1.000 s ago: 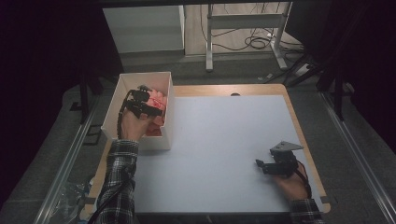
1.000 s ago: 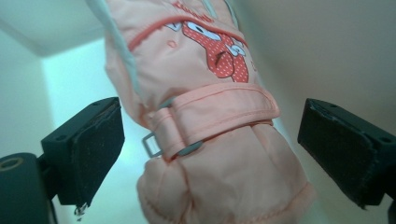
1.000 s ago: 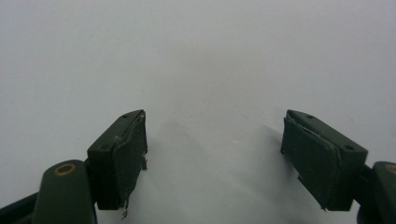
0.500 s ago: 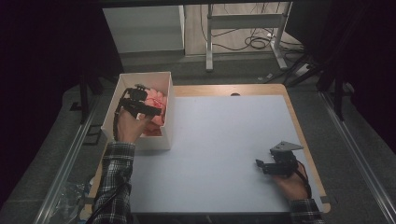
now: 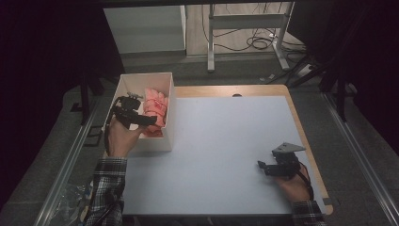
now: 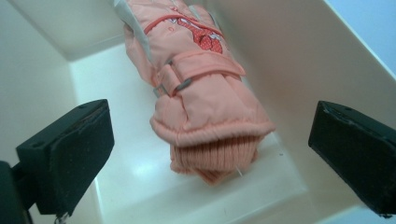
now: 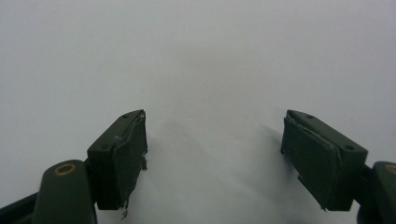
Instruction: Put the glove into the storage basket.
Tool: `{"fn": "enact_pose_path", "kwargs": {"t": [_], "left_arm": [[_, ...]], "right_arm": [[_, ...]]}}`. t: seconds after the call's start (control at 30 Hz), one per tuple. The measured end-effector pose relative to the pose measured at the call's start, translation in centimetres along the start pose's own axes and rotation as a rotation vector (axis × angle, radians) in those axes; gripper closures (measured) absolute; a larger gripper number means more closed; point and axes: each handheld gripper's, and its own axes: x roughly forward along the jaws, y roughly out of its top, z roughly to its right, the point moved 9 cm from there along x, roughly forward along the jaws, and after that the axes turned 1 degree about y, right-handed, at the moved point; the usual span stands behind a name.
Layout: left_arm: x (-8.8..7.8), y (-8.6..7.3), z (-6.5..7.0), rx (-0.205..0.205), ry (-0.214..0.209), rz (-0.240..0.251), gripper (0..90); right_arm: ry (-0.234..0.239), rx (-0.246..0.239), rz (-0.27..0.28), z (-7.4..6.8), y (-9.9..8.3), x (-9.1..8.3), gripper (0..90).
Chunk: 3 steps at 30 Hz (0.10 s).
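A pink padded glove (image 6: 205,88) lies inside the white box (image 5: 164,84) at the left edge of the surface (image 5: 221,141), the left gripper (image 5: 141,118) hovering over it with jaws spread wide, while the right gripper (image 5: 263,167) rests on the surface, jaws spread and empty.

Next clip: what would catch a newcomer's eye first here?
The pink padded glove lying in the white box at the table's far left corner stands out most, knit cuff toward the left gripper, whose open jaws hover on either side of it. Across the bare white table, the right gripper rests near the right edge, jaws open.
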Motion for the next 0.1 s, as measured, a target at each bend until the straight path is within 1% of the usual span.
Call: {"fn": "enact_pose_path", "kwargs": {"t": [0.1], "left_arm": [[-0.39, -0.29, 0.0, -0.001, -0.004, 0.007, 0.4]], "right_arm": [[0.0, 0.001, 0.001, -0.02, 0.0, 0.01, 22.8]]}}
